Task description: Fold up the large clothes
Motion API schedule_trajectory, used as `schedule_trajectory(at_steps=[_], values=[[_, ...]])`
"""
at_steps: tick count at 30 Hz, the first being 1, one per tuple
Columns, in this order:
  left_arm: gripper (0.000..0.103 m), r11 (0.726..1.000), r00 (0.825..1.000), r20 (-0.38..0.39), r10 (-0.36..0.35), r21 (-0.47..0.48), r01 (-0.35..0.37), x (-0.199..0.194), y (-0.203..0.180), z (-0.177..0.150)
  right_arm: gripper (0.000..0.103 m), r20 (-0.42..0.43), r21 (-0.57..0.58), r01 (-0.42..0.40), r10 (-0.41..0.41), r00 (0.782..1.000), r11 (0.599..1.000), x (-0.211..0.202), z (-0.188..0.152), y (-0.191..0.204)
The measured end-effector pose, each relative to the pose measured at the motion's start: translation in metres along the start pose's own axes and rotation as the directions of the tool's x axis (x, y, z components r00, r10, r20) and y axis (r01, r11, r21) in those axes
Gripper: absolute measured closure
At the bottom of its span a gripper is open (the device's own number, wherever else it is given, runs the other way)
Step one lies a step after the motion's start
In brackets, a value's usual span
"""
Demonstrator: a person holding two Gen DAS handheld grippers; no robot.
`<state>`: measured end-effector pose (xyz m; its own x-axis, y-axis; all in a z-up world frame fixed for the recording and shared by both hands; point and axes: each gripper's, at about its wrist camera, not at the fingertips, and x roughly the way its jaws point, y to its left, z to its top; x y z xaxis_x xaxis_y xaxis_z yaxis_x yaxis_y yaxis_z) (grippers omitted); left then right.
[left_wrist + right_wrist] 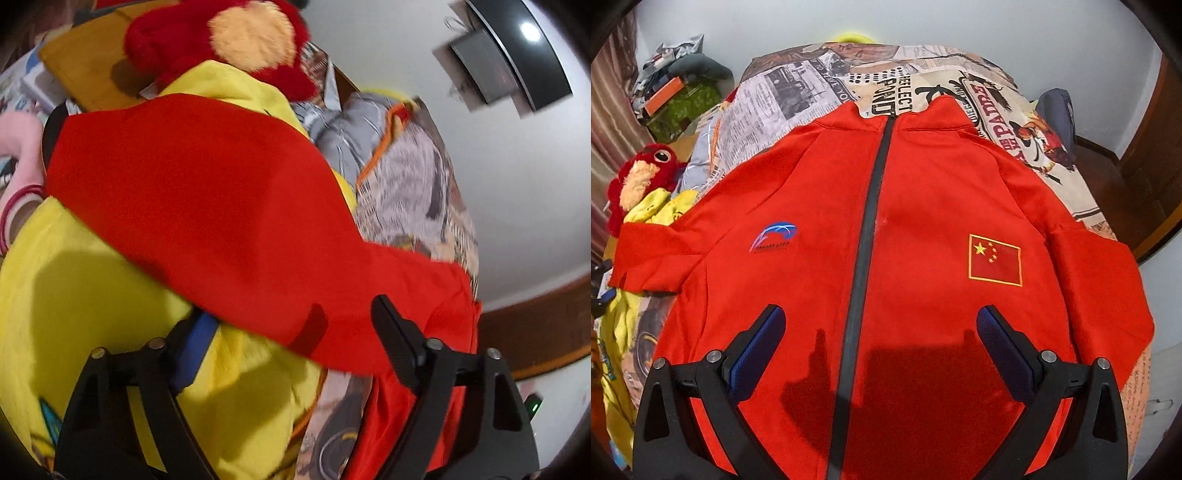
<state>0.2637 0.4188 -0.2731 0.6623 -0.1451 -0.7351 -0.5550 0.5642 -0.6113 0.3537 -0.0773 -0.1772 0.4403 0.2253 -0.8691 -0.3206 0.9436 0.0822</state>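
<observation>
- Red jacket [905, 229] lies front-up and spread on the newspaper-print bedspread [820, 88], zipper [866, 236] closed, collar at the far end, hem nearest the right camera.
- Right gripper [881, 343]: jaws wide apart, hovering over the lower front, straddling the zipper; nothing between the pads.
- Left gripper [284, 339]: jaws apart. The jacket's left sleeve [207, 192] drapes across the gap, with the left finger's tip under the cloth and the right finger [397, 339] over it. Pads not clamped that I can see.
- Risk: the sleeve lies over yellow fabric [92, 280]; closing here could pinch both layers and drag the yellow piece into the fold.
- Risk: a shallow bite on slick cloth could slip mid-fold and leave the sleeve skewed.
- Risk: red plush toy [236, 40] and clutter sit just beyond the sleeve; a wide swing could snag them.
</observation>
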Motion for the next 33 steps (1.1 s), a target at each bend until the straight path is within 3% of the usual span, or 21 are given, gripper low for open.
schedule_trajectory(at_steps=[5, 7, 10, 14, 17, 19, 21, 27, 33], values=[[0.04, 0.997, 0.998, 0.048, 0.046, -0.057, -0.044, 0.005, 0.013, 0.02, 0.001, -0.023, -0.03, 0.004, -0.005, 1.0, 1.0, 0.008, 0.004, 0.007], [0.053, 0.993, 0.991, 0.075, 0.109, -0.049, -0.106, 0.004, 0.013, 0.025, 0.001, -0.029, -0.036, 0.007, -0.008, 1.0, 0.999, 0.008, 0.004, 0.004], [0.068, 0.974, 0.966, 0.127, 0.224, 0.005, -0.227, 0.004, 0.002, 0.031, 0.001, -0.028, -0.035, 0.013, -0.014, 1.0, 0.999, 0.007, 0.004, -0.003], [0.09, 0.947, 0.935, 0.193, 0.298, 0.065, -0.316, -0.006, -0.02, 0.033, 0.001, -0.03, -0.018, 0.012, -0.012, 0.999, 1.0, 0.004, 0.004, -0.013], [0.093, 0.917, 0.909, 0.27, 0.318, 0.155, -0.367, -0.021, -0.05, 0.031, 0.001, -0.024, -0.007, 0.0, 0.0, 1.0, 1.0, 0.001, 0.004, -0.018], [0.095, 0.89, 0.895, 0.324, 0.307, 0.234, -0.391, -0.027, -0.082, 0.025, 0.001, -0.011, -0.001, -0.006, 0.006, 1.0, 1.0, -0.002, 0.004, -0.022], [0.096, 0.87, 0.892, 0.359, 0.276, 0.302, -0.391, -0.031, -0.113, 0.018, 0.0, -0.005, 0.004, -0.012, 0.012, 1.0, 1.0, -0.004, 0.004, -0.025], [0.098, 0.817, 0.919, 0.382, 0.094, 0.498, -0.291, -0.042, -0.212, -0.017, 0.001, 0.004, 0.03, -0.045, 0.045, 0.999, 0.999, -0.005, 0.005, -0.037], [0.098, 0.766, 0.955, 0.292, -0.055, 0.626, -0.147, -0.022, -0.301, -0.053, 0.0, 0.031, 0.039, -0.061, 0.059, 0.998, 0.997, -0.01, 0.004, -0.047]])
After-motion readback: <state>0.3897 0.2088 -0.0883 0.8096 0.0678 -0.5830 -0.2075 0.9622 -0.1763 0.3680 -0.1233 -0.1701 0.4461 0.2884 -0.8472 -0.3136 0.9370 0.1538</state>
